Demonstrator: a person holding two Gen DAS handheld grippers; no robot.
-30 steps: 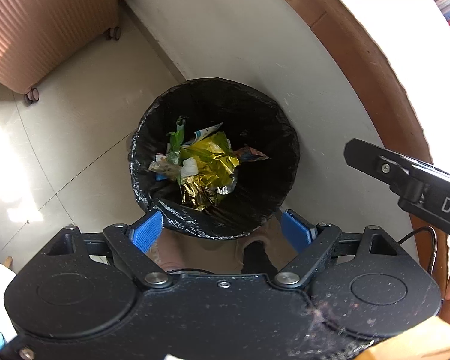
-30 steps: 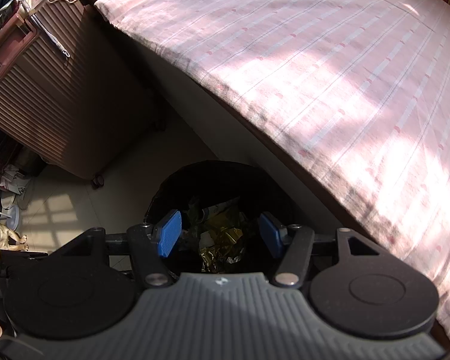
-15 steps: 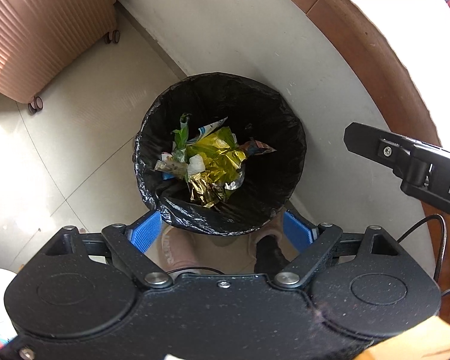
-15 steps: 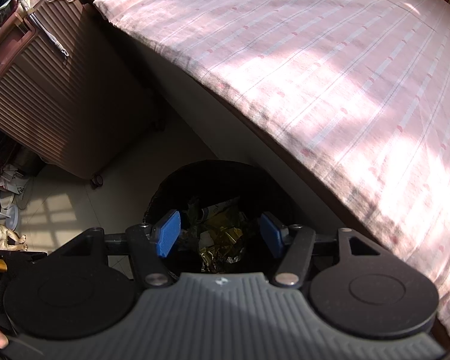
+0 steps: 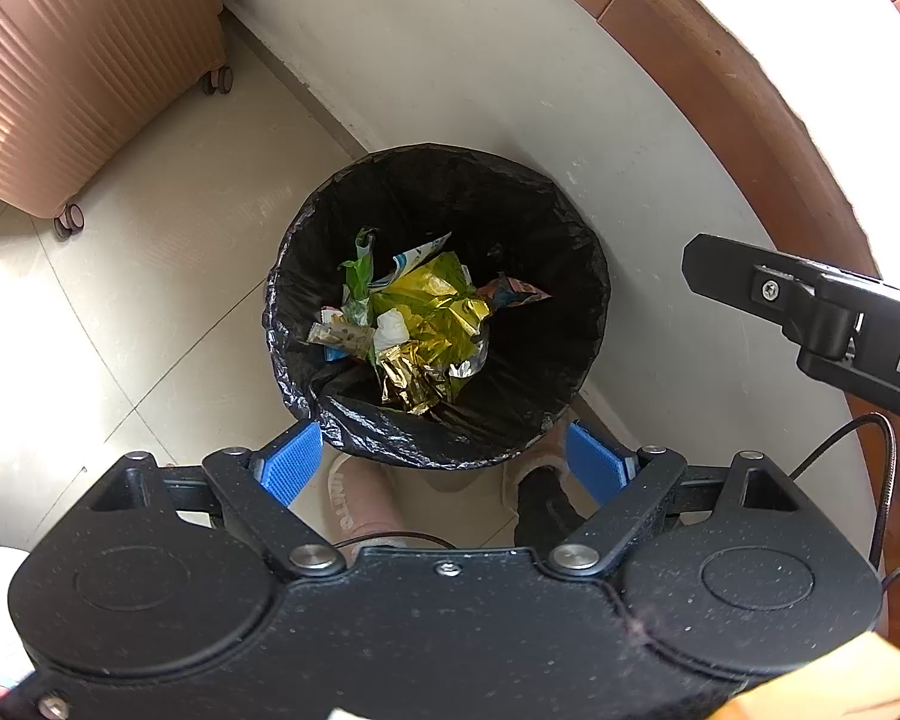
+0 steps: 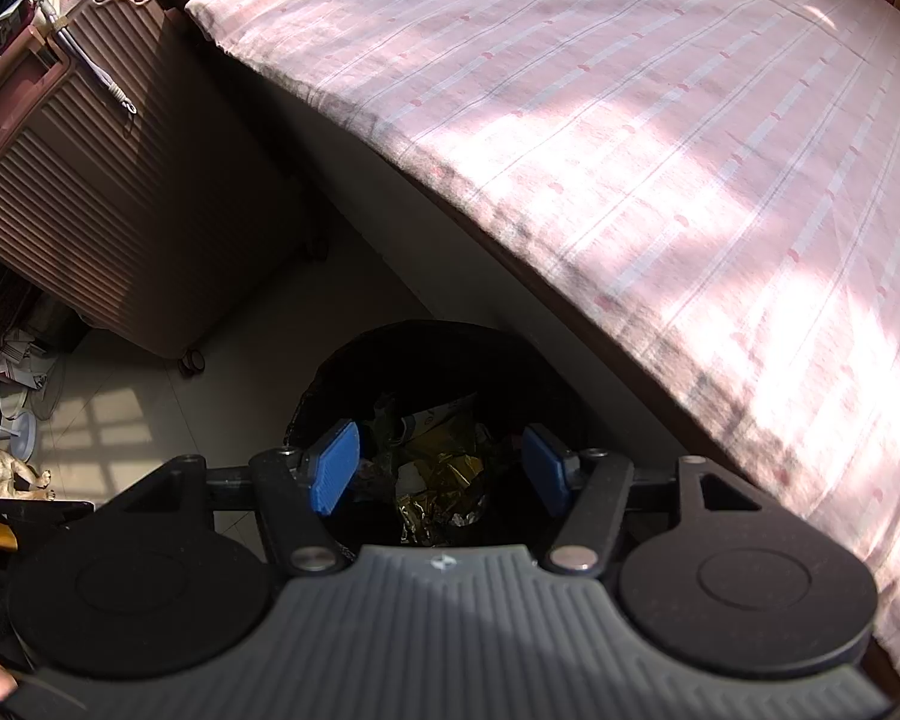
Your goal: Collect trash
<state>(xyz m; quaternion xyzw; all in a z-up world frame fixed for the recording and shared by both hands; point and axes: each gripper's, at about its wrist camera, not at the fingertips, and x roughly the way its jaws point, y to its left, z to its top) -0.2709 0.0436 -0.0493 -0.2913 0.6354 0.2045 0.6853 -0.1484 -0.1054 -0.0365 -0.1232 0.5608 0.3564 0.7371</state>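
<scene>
A round bin with a black liner [image 5: 528,222] stands on the floor beside the bed. Inside it lie crumpled gold foil wrappers [image 5: 429,324], green plastic and paper scraps. My left gripper [image 5: 444,465] hangs straight above the bin's near rim, open, nothing between its blue pads [image 5: 288,468]. In the right wrist view the same bin [image 6: 360,372] sits below my right gripper [image 6: 441,471], which is open and empty too, with the foil [image 6: 441,480] showing between its fingers. Part of the right gripper [image 5: 810,312] juts in at the left wrist view's right edge.
A ribbed pink suitcase [image 5: 72,60] on wheels stands on the pale tile floor at upper left. The bed with its wooden frame [image 5: 750,114] and pink striped sheet [image 6: 630,120] curves along the right. The person's feet in slippers [image 5: 360,504] stand just near the bin.
The left wrist view has shifted slightly, so the bin sits a bit further right and up in the picture. The right wrist view is unchanged.
</scene>
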